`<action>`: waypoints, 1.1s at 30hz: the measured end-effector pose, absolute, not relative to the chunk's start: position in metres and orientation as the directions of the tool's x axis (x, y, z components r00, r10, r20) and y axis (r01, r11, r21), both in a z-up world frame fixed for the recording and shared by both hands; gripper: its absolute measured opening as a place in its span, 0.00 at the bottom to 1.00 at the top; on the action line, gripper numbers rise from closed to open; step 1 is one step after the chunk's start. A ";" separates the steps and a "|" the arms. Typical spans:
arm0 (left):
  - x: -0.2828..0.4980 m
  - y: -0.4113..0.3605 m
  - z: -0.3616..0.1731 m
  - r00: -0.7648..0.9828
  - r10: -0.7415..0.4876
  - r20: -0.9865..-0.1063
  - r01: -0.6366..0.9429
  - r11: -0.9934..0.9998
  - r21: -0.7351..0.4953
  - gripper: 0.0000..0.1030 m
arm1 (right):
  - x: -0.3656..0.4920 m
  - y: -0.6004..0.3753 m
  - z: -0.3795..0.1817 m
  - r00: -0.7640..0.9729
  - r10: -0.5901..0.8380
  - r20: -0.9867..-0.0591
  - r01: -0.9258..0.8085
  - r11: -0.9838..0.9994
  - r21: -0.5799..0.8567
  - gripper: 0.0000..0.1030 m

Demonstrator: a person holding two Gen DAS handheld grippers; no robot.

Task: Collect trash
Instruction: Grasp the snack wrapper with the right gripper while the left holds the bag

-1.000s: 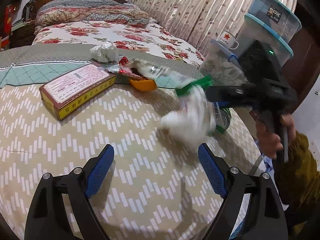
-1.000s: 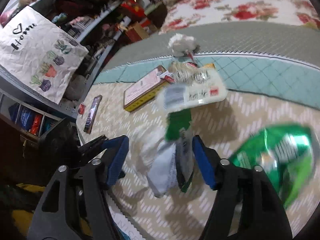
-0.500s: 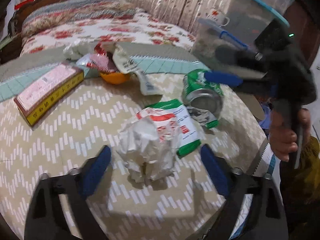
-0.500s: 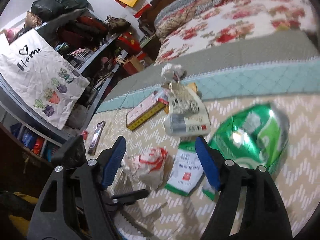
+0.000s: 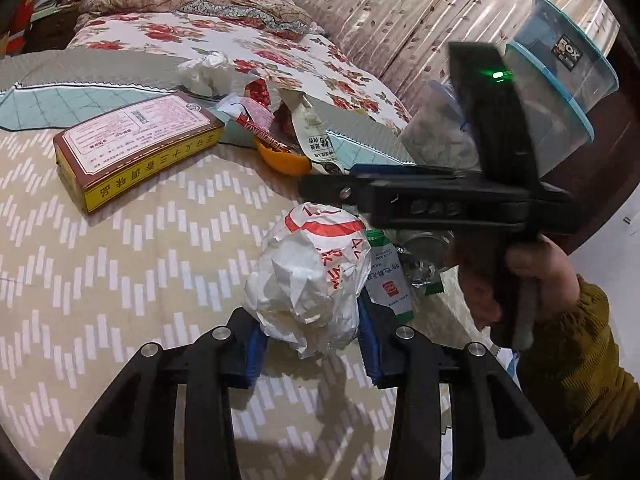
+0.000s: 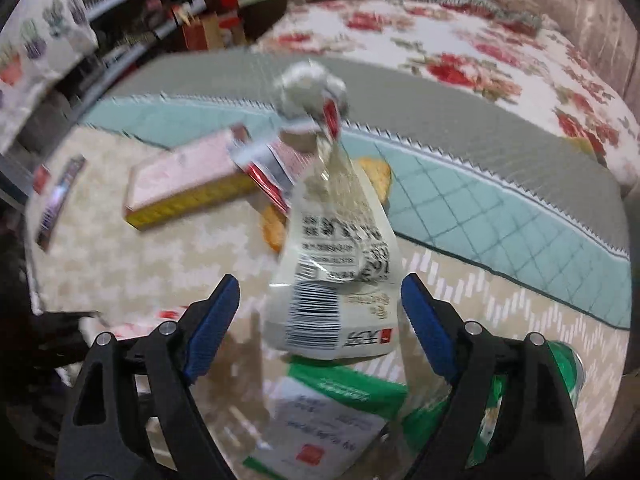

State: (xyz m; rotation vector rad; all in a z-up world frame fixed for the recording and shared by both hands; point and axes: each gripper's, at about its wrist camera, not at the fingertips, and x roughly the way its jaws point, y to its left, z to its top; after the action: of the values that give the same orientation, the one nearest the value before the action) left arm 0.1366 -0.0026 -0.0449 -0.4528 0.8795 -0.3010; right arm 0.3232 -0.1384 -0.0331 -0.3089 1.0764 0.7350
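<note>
My left gripper (image 5: pixel 310 344) is shut on a crumpled white paper wrapper with red print (image 5: pixel 310 280) on the beige zigzag bedspread (image 5: pixel 120 280). My right gripper (image 6: pixel 320 320) is open, its blue pads either side of a clear and white plastic snack bag (image 6: pixel 340 280). It shows from the side in the left wrist view (image 5: pixel 420 196). A green and white sachet (image 6: pixel 332 412) and a crushed green can (image 6: pixel 560 368) lie under the right gripper. A white paper ball (image 5: pixel 204 72), a red wrapper (image 5: pixel 256 120) and an orange peel (image 5: pixel 284 160) lie further back.
A yellow and pink flat box (image 5: pixel 136 148) lies at the left. A dark object (image 6: pixel 60 196) lies near the bed's left edge. Stacked clear plastic tubs (image 5: pixel 560 92) stand at the right. Floral bedding (image 5: pixel 240 40) and shelves (image 6: pixel 120 0) lie behind.
My left gripper moved forward and closed on the crumpled white wrapper. My right gripper swung from the can to over the clear and white snack bag, still open.
</note>
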 end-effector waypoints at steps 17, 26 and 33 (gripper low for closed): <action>0.134 -0.015 -0.043 0.607 -0.412 -0.680 0.093 0.886 -0.454 0.36 | 0.233 -0.258 0.006 0.291 0.743 -0.603 -0.549 0.646 0.530 0.10; 0.132 -0.024 -0.041 0.601 -0.401 -0.691 0.112 0.898 -0.425 0.36 | 0.171 -0.304 -0.050 0.265 0.766 -0.586 -0.393 0.640 0.660 0.10; 0.131 -0.028 -0.041 0.606 -0.387 -0.695 0.112 0.906 -0.407 0.37 | 0.169 -0.299 -0.068 0.224 0.753 -0.618 -0.365 0.653 0.664 0.14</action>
State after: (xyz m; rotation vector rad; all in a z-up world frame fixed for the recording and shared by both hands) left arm 0.1308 -0.0277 -0.0414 -0.3406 0.8760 -0.2951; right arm 0.1686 -0.2993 -0.0681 0.4217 1.0937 0.8031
